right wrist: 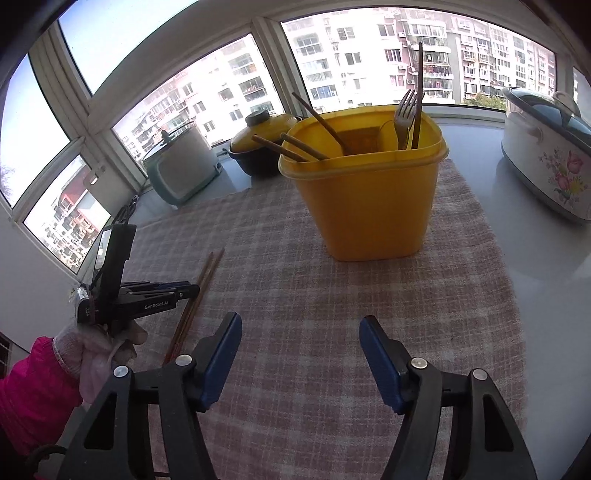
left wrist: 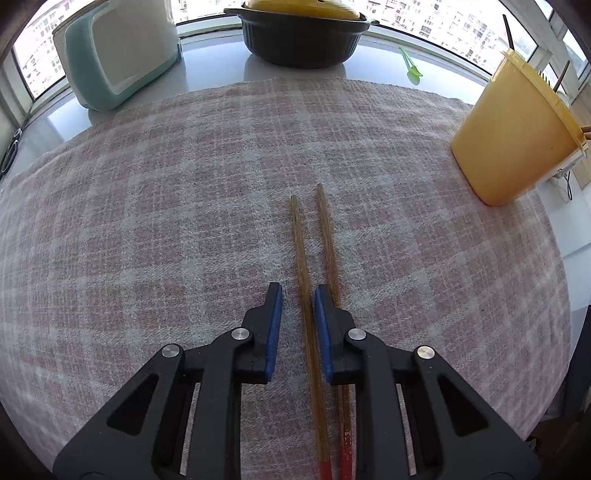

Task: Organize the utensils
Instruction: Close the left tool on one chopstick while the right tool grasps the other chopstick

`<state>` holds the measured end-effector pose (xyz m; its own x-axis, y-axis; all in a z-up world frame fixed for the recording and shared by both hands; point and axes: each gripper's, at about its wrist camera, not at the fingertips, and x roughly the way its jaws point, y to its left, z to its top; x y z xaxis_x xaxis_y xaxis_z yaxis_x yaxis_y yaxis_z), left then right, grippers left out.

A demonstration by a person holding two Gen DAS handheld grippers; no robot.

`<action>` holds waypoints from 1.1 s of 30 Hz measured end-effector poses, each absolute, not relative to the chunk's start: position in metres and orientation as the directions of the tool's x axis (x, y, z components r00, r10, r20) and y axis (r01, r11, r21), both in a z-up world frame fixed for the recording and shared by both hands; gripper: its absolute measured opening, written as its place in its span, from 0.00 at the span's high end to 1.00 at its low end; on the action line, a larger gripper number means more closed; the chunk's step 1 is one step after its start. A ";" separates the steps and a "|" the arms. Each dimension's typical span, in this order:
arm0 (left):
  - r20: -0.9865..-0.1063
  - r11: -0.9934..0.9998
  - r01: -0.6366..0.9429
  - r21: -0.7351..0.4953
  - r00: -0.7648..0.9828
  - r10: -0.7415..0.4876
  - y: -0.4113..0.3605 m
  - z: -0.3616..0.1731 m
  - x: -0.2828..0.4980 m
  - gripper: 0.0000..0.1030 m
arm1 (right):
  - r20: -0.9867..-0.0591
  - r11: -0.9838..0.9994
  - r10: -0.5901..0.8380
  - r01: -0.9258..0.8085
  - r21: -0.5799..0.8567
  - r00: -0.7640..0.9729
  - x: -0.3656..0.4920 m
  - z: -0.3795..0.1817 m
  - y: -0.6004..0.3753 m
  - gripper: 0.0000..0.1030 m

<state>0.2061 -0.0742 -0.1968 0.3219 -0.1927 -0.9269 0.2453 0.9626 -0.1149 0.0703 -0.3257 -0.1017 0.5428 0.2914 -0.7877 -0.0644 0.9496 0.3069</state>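
Two chopsticks [left wrist: 314, 295] lie side by side on a pink-and-white checked cloth [left wrist: 147, 221] spread over the tabletop [right wrist: 546, 295], tips pointing away from the left camera, red-painted ends nearest the lens. Left hand-held gripper [left wrist: 298, 291] low over them, its blue-padded fingers [left wrist: 274, 325] parted by a narrow gap: the left chopstick runs through that gap, the right one passes under the right finger. Pads not seen pressing on either stick, so the left hand-held gripper is partly open and holding nothing. From the right wrist view the same left hand-held gripper [right wrist: 192, 286] sits at the left edge of the cloth, held by a hand in a pale glove [right wrist: 99, 350] with a bright pink sleeve [right wrist: 33, 398], and the chopsticks [right wrist: 195, 299] slant beneath it. Right hand-held gripper [right wrist: 301, 325] spread wide, empty, above bare cloth, facing a yellow tub [right wrist: 365, 199] that stands upright on the cloth's far side, well apart from the chopsticks. Tub holds several brown chopsticks leaning on its rim, plus a fork [right wrist: 404, 118] standing tines up at the back corner. In the left view the tub [left wrist: 517, 136] is at the right edge of the cloth. Beyond the cloth, by the windows: a black pot with a yellow lid [left wrist: 301, 33], a pale blue-green appliance [left wrist: 118, 55], a small green plastic utensil [left wrist: 412, 68] lying on the bare tabletop. A white flowered cooker [right wrist: 550, 158] sits at far right in the right view.
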 end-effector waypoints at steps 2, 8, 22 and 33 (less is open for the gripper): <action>-0.923 0.963 0.244 -0.114 0.332 -0.193 -0.074 -0.198 0.209 0.87 | -0.790 0.951 0.289 -0.065 0.303 0.540 0.071 -0.101 -0.323 0.34; -0.922 0.962 0.250 -0.111 0.335 -0.194 -0.067 -0.202 0.212 0.94 | -0.801 0.949 0.302 -0.079 0.306 0.517 0.080 -0.105 -0.307 0.41; -0.923 0.972 0.203 -0.119 0.339 -0.184 -0.006 -0.202 0.189 0.96 | -0.834 0.931 0.365 -0.165 0.326 0.413 0.130 -0.122 -0.228 0.49; -0.914 0.966 0.174 -0.190 0.329 -0.239 0.014 -0.202 0.181 0.96 | -0.901 0.928 0.368 -0.151 0.340 0.229 0.200 -0.169 -0.169 0.69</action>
